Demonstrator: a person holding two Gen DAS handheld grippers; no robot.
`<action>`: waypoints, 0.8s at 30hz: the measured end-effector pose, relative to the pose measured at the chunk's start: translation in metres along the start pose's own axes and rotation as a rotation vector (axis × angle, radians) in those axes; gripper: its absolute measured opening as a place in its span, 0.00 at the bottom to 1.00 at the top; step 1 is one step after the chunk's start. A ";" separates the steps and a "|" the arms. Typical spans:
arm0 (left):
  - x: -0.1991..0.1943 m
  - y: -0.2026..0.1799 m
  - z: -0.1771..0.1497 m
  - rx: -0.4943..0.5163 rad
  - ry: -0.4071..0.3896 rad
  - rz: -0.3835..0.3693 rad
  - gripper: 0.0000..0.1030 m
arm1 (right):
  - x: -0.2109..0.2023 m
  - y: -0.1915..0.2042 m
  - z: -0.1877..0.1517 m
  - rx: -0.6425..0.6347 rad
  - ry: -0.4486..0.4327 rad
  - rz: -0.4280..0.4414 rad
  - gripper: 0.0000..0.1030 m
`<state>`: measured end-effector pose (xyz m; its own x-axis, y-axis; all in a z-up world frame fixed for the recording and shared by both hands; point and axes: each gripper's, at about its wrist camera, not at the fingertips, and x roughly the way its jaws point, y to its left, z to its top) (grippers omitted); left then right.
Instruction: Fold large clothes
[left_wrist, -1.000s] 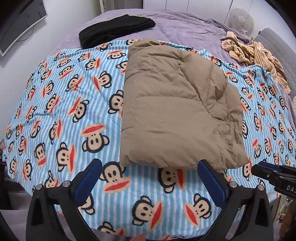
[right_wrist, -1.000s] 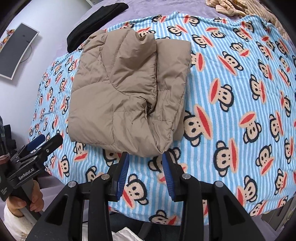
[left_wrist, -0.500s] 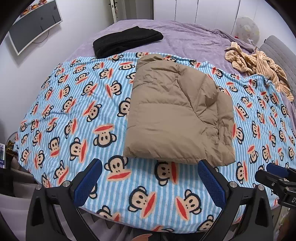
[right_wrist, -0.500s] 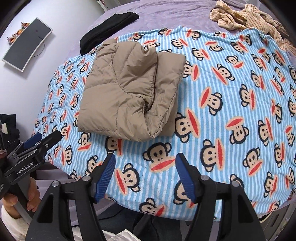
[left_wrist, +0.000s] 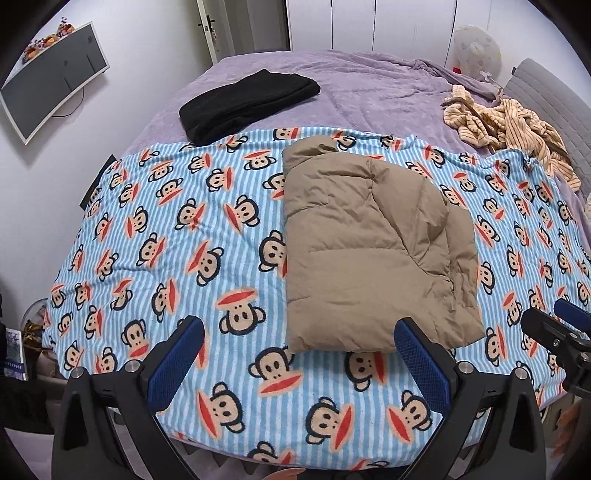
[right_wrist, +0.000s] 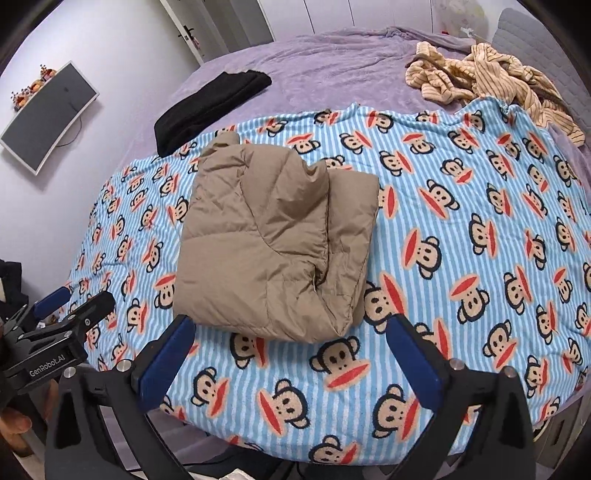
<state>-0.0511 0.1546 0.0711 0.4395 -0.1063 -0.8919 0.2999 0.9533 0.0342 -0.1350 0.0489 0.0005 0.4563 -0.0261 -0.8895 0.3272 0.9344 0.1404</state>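
The right gripper (right_wrist: 286, 360) has just been opening, now wide and empty; the left gripper (left_wrist: 297, 356) gapes empty too. The folded tan puffer jacket (left_wrist: 373, 251) lies mid-frame on the monkey-print blanket (left_wrist: 155, 236). Its puffy top layer could spring open unheld, undoing the fold.

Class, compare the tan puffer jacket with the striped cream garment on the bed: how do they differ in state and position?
The tan puffer jacket is folded into a compact block; the striped cream garment lies crumpled in a loose heap. The jacket rests on the monkey-print blanket; the striped garment sits mostly on the purple bedspread, at the blanket's far edge. The jacket is plain; the other is striped. Neither is held by a gripper.
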 end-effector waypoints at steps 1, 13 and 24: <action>0.000 0.001 0.002 0.005 -0.001 -0.004 1.00 | -0.001 0.003 0.001 0.008 -0.010 -0.016 1.00; -0.006 0.011 0.013 -0.001 -0.010 -0.004 1.00 | -0.005 0.023 0.015 0.036 -0.010 -0.100 1.00; -0.007 0.016 0.012 -0.031 -0.005 -0.002 1.00 | -0.009 0.034 0.020 0.013 -0.017 -0.124 1.00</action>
<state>-0.0391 0.1671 0.0838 0.4431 -0.1094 -0.8898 0.2740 0.9615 0.0183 -0.1112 0.0740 0.0225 0.4258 -0.1473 -0.8928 0.3924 0.9191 0.0355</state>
